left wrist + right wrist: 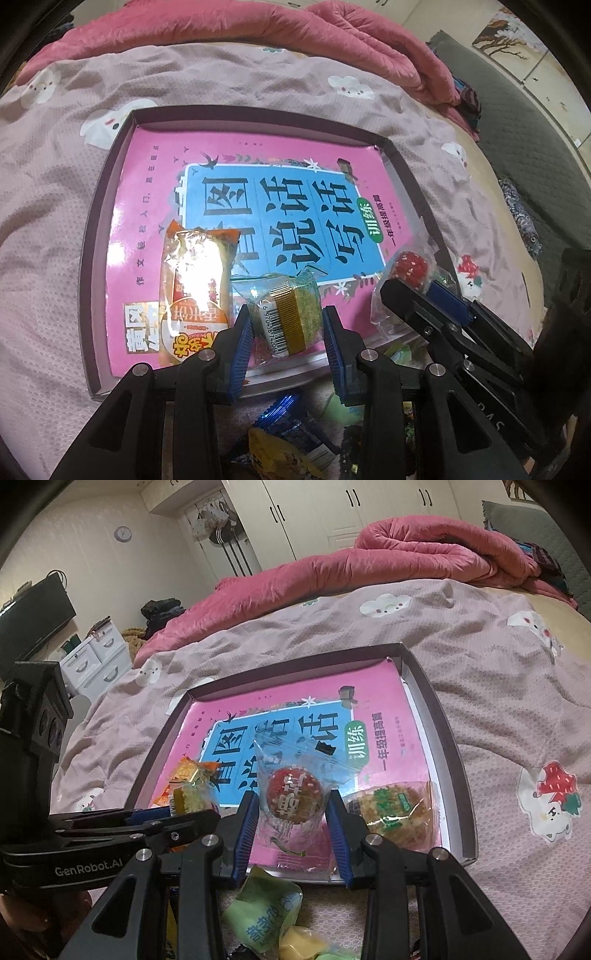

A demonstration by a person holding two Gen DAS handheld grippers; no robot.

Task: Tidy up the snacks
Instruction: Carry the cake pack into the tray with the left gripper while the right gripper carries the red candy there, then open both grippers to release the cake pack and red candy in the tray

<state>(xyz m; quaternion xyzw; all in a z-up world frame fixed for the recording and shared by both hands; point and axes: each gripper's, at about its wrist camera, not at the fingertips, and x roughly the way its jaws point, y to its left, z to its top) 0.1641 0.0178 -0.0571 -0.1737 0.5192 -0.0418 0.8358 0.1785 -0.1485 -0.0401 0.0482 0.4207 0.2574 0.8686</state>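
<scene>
Snacks are lying in and around a shallow dark-rimmed box lid (110,206) that is sitting on a bed, with a pink book (155,173) covering its floor. In the left wrist view, the left gripper (288,325) is closing its blue pads on both sides of a clear-wrapped green-and-gold cake (291,314) at the near edge of the book, so it is grasping that snack. Just beside it on the left, an orange rice-cracker pack (195,280) is lying flat on the book. At the right, the right gripper (424,291) is showing from the side, pinching the clear wrapper of a red round pastry (412,267). More wrapped snacks (284,443) are lying in a heap in front of the lid, under the left gripper. In the right wrist view, the right gripper (291,819) is holding the red round pastry (295,794) between its pads, clenched on its wrapper, above the near part of the book (395,746). A yellowish crispy cake (395,812) is resting on the book just to the right, near the lid's rim (454,760). To the left, the left gripper (177,808) is reaching in with the green-and-gold cake (192,797), and the orange pack (188,771) is lying behind it. A light green packet (266,912) is lying on the patterned blanket (498,686) in front of the lid.
</scene>
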